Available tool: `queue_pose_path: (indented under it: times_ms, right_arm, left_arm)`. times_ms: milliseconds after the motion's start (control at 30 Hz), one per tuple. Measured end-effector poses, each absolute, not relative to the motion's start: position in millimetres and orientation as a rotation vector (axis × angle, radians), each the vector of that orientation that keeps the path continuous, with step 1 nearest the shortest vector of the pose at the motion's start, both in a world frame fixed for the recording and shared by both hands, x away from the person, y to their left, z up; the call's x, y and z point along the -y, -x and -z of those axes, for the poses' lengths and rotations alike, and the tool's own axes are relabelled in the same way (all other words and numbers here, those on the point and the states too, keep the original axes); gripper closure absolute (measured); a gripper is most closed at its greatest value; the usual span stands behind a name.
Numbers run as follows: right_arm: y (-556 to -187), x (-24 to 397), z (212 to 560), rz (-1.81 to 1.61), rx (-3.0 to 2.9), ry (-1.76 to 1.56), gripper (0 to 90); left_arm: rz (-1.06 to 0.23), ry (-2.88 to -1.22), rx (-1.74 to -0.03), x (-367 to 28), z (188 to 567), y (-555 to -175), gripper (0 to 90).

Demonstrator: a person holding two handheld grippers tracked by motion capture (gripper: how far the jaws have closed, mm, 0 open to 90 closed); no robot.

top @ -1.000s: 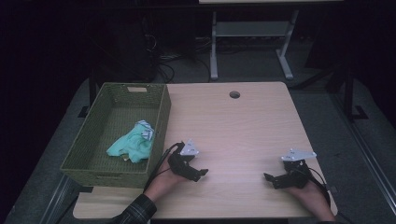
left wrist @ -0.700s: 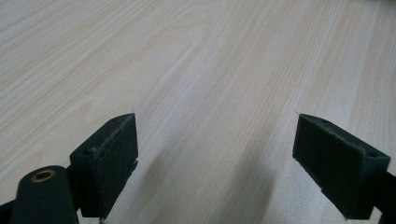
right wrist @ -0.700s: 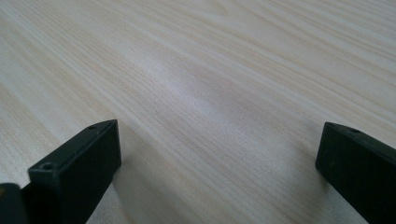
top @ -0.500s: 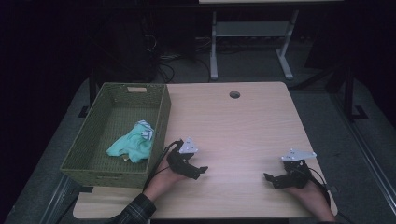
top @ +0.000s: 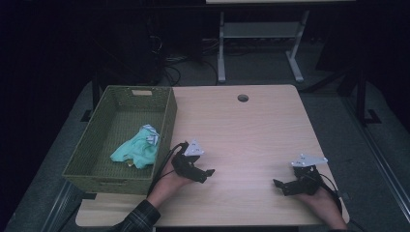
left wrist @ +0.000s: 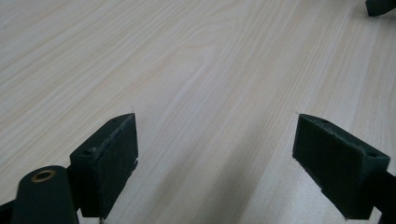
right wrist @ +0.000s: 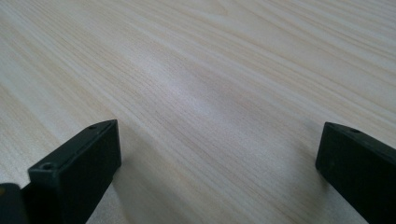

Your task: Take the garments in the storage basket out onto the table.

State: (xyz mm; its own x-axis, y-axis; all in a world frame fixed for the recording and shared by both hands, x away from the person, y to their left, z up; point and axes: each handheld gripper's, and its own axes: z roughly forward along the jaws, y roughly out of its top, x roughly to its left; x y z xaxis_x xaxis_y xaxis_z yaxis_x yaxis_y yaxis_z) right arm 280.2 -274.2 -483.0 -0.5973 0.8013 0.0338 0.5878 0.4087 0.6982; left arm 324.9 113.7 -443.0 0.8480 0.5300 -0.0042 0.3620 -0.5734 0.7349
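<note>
A: Both tools are low over the table (top: 251, 125), near its front edge. The left gripper (top: 209, 172) sits toward the front left corner, just beside the basket (top: 167, 121), with the hand (top: 169, 181) behind it on the wood.

B: And its claw is released. In the left gripper view the left gripper (left wrist: 215, 154) has its jaws spread wide, bare wood grain between them, nothing pinched.

A: Over to the other side: the right gripper (top: 278, 184) is by the front right corner, well apart from its partner, its jaws pointing in toward the middle of the table.

B: Released too. In the right gripper view the right gripper (right wrist: 217, 163) has its black pads far apart, plain tabletop between them.

A: The cloth (top: 136, 149), a crumpled pale green bundle, lies inside the basket, toward its right wall. A small patterned patch shows at its top.

B: The basket is woven, olive green, and it hangs over the left edge of the table. Neither claw touches the cloth; the left one is nearer, with the basket wall between.
</note>
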Motion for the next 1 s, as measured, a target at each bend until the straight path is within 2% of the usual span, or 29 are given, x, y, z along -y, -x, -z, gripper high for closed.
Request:
queue_pose_path:
  times_ms: [1000]
  right_arm:
    - [-280.1, 274.2, 482.9, -0.985, -2.363, -1.209, 0.0]
  left_arm:
    - [-0.287, -2.226, -0.623, -114.2, 421.1, -325.8, 13.4]
